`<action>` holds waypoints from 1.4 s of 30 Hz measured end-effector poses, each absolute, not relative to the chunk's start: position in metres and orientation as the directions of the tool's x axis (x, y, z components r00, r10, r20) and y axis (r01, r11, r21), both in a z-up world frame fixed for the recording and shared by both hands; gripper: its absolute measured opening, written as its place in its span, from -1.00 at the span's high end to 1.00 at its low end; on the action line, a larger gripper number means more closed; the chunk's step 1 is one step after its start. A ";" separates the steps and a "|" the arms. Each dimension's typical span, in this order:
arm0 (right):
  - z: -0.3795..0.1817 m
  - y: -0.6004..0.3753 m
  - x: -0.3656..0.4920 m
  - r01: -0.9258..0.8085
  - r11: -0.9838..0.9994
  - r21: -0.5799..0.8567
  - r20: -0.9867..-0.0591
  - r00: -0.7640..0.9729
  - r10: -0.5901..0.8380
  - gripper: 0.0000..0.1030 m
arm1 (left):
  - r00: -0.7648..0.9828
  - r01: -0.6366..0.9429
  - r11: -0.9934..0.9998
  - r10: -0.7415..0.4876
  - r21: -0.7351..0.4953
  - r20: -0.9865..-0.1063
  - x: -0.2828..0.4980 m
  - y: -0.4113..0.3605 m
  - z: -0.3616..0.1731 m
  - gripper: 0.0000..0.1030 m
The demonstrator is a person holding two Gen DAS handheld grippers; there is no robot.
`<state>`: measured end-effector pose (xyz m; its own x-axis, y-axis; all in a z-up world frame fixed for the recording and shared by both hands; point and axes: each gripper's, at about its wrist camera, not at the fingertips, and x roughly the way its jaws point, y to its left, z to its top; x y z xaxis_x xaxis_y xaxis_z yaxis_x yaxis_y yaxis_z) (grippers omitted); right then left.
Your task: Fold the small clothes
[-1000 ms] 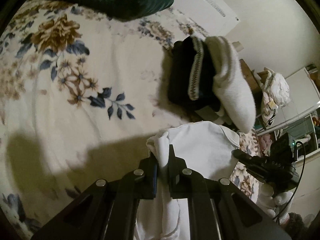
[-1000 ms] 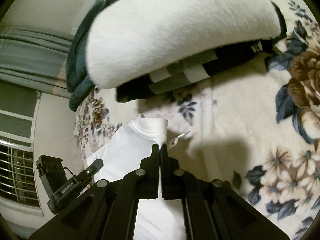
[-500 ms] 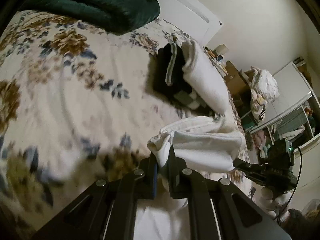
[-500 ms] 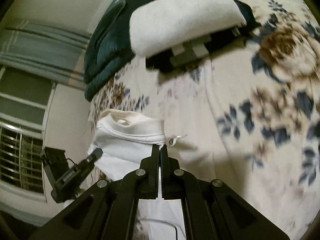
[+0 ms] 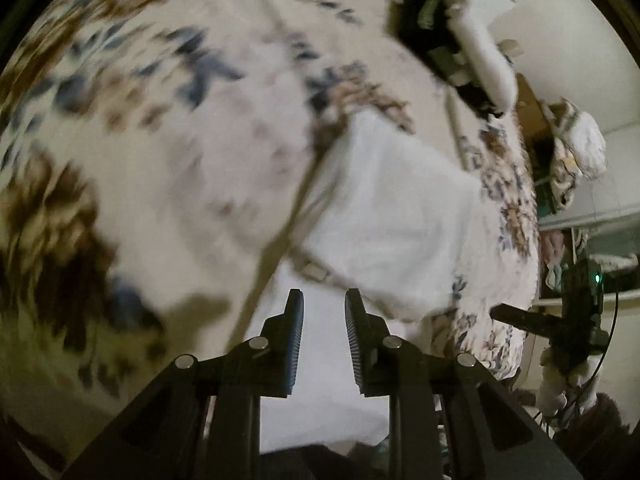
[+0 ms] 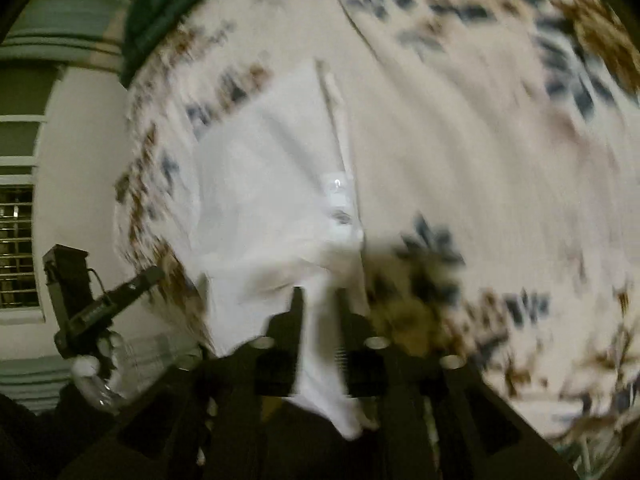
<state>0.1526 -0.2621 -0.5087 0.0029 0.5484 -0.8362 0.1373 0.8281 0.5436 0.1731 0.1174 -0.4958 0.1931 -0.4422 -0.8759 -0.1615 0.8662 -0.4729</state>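
Observation:
A small white garment [image 5: 392, 216] lies folded over on the floral bedspread [image 5: 180, 140]; both views are blurred by motion. My left gripper [image 5: 322, 304] is open and empty just above the garment's near part. My right gripper [image 6: 320, 300] is open, with white cloth [image 6: 276, 184] showing between its fingers; the snap-button edge [image 6: 340, 200] lies ahead of it. Each gripper shows at the edge of the other's view, the right one in the left wrist view [image 5: 560, 320] and the left one in the right wrist view [image 6: 96, 304].
A stack of folded clothes, black with a white piece on top [image 5: 452, 40], sits further along the bed. A dark green blanket [image 6: 160, 12] lies at the bed's far end. Cluttered furniture [image 5: 576, 156] stands beyond the bed's edge.
Both grippers have opened and let go of the white garment, which now lies folded on the bed. Both have pulled back quickly, blurring the views.

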 end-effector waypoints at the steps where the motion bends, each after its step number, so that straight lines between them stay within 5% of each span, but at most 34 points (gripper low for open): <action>1: -0.510 -0.267 0.146 0.144 0.832 0.535 -0.841 -0.008 0.542 0.24 | 0.198 -0.183 0.859 -0.444 -0.478 -0.874 0.172 0.122 -0.496 0.59; 5: -0.509 -0.289 0.150 0.197 0.814 0.546 -0.833 0.026 0.553 0.02 | 0.265 -0.199 0.828 -0.470 -0.525 -0.842 0.200 0.130 -0.495 0.55; 10: -0.508 -0.294 0.210 0.214 0.756 0.619 -0.785 0.135 0.605 -0.19 | 0.333 -0.121 0.800 -0.525 -0.588 -0.783 0.279 0.116 -0.509 0.10; 16: -0.541 -0.271 0.286 0.196 0.678 0.708 -0.705 0.134 0.697 -0.40 | 0.193 -0.030 0.774 -0.616 -0.632 -0.764 0.340 0.076 -0.554 0.10; 20: -0.570 -0.249 0.307 0.194 0.690 0.698 -0.711 0.065 0.701 -0.40 | 0.192 0.039 0.818 -0.570 -0.574 -0.799 0.347 0.054 -0.562 0.16; 21: -0.575 -0.242 0.309 0.192 0.696 0.691 -0.716 0.056 0.696 -0.40 | 0.215 0.050 0.830 -0.551 -0.555 -0.806 0.345 0.051 -0.560 0.52; 22: -0.577 -0.238 0.310 0.188 0.699 0.689 -0.718 0.054 0.693 -0.27 | 0.222 0.052 0.841 -0.536 -0.539 -0.814 0.343 0.051 -0.558 0.82; 23: -0.577 -0.237 0.311 0.178 0.703 0.689 -0.721 0.069 0.689 -0.14 | 0.228 0.044 0.838 -0.538 -0.544 -0.811 0.341 0.053 -0.557 0.82; 25: -0.574 -0.235 0.315 0.174 0.697 0.696 -0.716 0.088 0.693 0.81 | 0.244 0.025 0.832 -0.542 -0.554 -0.804 0.339 0.057 -0.556 0.84; 42: -0.517 -0.238 0.409 0.182 0.755 0.630 -0.774 0.225 0.591 0.90 | 0.262 0.041 0.842 -0.529 -0.538 -0.807 0.451 0.058 -0.540 0.88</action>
